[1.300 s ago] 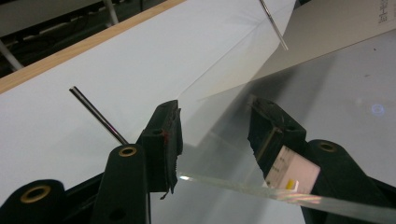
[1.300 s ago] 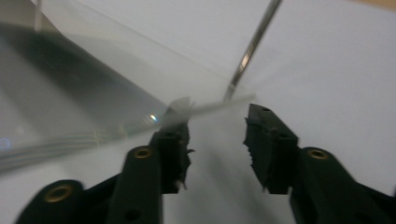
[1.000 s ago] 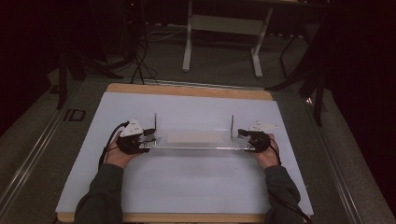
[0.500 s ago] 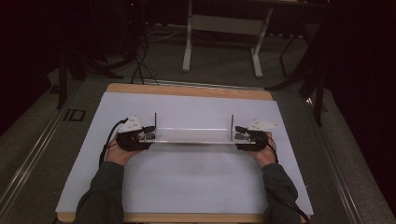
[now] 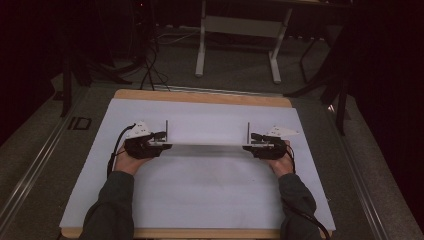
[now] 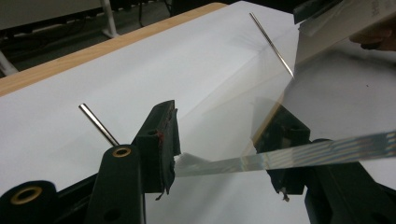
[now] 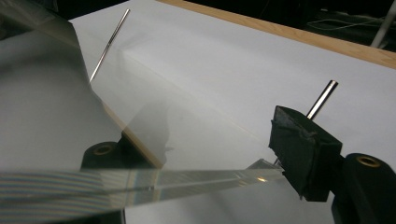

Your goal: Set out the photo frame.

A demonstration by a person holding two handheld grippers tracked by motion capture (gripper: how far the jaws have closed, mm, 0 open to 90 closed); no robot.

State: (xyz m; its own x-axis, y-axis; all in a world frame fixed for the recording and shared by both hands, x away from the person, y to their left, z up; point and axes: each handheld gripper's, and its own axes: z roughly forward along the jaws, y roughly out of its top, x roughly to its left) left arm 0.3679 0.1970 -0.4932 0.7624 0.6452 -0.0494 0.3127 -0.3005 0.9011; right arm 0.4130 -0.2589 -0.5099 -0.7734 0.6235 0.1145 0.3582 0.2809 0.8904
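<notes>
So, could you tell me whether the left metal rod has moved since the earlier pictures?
No. In the high view the left metal rod stands just as far from the table's wooden far edge as before.

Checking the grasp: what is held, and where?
Each end of the clear plate lies between jaws of the left gripper and right gripper, which have just been opening; whether pads press cannot be told.

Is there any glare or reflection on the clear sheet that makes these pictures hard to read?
High view: dim, clear sheet nearly invisible. Left gripper view: the sheet mirrors a black finger; rainbow bands on its edge. Right gripper view: same bands, grey reflection at left.
</notes>
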